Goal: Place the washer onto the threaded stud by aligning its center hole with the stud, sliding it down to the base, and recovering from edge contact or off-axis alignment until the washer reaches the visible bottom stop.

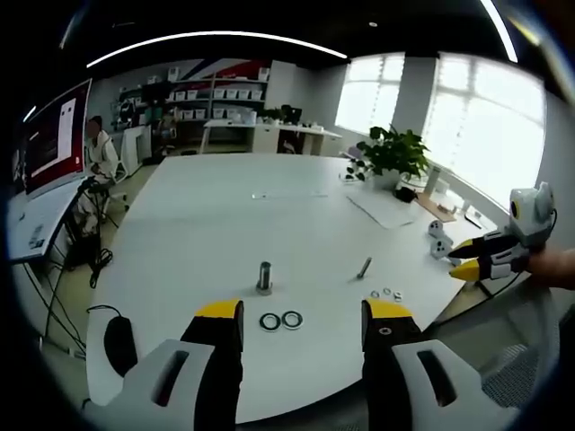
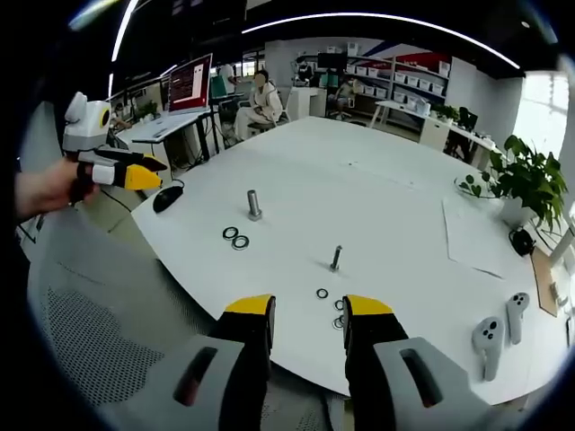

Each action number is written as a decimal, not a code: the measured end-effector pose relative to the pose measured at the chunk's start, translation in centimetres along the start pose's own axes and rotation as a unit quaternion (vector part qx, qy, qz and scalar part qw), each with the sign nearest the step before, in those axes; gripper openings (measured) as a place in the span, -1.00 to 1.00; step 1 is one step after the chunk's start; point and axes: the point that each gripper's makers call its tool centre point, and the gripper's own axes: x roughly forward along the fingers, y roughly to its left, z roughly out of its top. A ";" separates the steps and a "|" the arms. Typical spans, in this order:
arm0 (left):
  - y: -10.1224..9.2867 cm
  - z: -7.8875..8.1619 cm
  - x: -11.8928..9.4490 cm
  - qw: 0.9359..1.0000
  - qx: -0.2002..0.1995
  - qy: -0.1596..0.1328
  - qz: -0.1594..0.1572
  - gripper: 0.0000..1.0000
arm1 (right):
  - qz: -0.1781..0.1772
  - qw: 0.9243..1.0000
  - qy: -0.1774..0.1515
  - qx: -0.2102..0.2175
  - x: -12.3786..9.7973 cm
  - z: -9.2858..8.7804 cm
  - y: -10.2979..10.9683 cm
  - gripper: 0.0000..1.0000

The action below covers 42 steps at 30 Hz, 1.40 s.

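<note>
Both claws stand wide w/ nothing between the jaws: left gripper (image 1: 303, 314) in the left gripper view, right gripper (image 2: 308, 308) in the right gripper view. We note both hover off the near edge of the white table (image 2: 377, 180), well apart from the parts.

Task items, right gripper view: slim threaded stud (image 2: 335, 259) stands upright at approx. 12 o'clock from the jaws. Small washers (image 2: 322, 293) lie flat just beside its base, at 6 o'clock from it; some are partly hidden by the right jaw tip. A thicker stud (image 2: 254, 205) stands at 10 o'clock, w/ two larger rings (image 2: 235, 238) lying at its 7 o'clock. We cannot tell which washer fits which stud.

Step in hand, in our judgement: the pick, not yet begun. Recommendations:
- Approach one washer from above, jaws narrowed first, so neighbours are not swept aside.
- Pinch across the rim only; keep the centre hole unobstructed.
- Carry it level, centre over the stud tip, then lower.
- If an edge catches, lift, re-centre, retry; do not force.

Other items: controllers (image 2: 497, 332) at 3 o'clock, a plant (image 2: 521, 180), a mouse (image 2: 168, 197).
</note>
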 end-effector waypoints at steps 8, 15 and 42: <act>0.7 -0.9 0.4 0.999 0.006 0.022 0.022 0.01 | 0.038 0.999 0.013 -0.018 0.3 -0.6 1.7 -0.35; 1.4 -1.1 0.1 0.998 0.014 0.030 0.046 -0.03 | 0.054 0.999 0.001 0.000 0.0 -0.2 1.9 -0.35; 1.3 -4.1 5.0 0.992 0.011 0.123 0.000 -0.02 | 0.059 0.998 0.005 -0.009 0.2 -0.3 2.1 -0.26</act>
